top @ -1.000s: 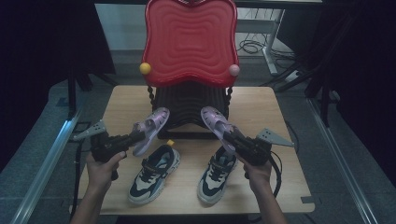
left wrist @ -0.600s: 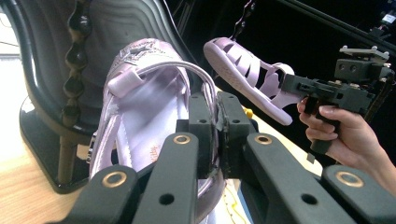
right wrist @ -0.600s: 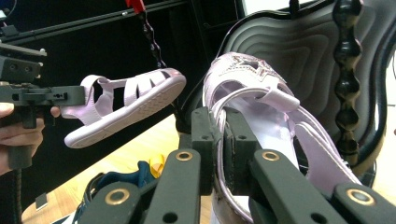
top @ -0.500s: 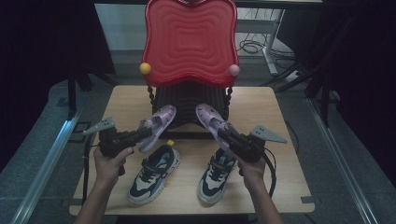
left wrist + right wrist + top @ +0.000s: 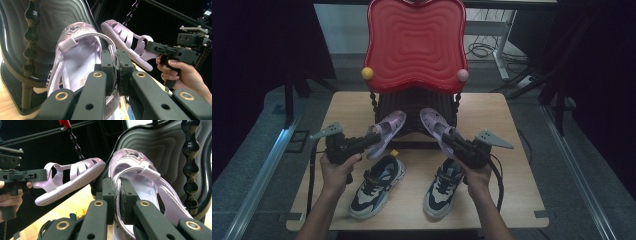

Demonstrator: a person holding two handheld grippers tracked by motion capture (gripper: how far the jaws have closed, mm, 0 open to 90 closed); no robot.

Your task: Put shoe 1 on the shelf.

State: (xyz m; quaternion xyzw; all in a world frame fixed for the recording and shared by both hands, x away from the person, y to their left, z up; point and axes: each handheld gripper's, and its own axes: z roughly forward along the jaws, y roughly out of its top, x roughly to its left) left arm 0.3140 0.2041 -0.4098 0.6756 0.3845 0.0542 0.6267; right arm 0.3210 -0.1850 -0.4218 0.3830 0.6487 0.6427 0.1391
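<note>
Two purple sandals hang in the air in front of the dark lower shelf (image 5: 417,106) of a red shoe rack (image 5: 414,45). My left gripper (image 5: 372,139) is shut on the left sandal (image 5: 387,129); in the left gripper view its jaws (image 5: 116,63) pinch the heel strap of that sandal (image 5: 75,55). My right gripper (image 5: 447,136) is shut on the right sandal (image 5: 432,122), its jaws (image 5: 117,187) clamped on the strap of the sandal (image 5: 142,177). Each gripper view also shows the other sandal (image 5: 125,40) (image 5: 72,177), tilted with its toe raised.
Two dark-and-white sneakers (image 5: 376,186) (image 5: 443,187) stand on the wooden table (image 5: 507,165) below the grippers. A small yellow thing (image 5: 395,152) lies between them and the rack. A yellow ball (image 5: 367,73) and a pink ball (image 5: 462,75) sit at the rack's corners.
My left gripper has carried its sandal a little to the right, closer to the rack. The right sandal has edged slightly left toward it. Both grips are unchanged.
</note>
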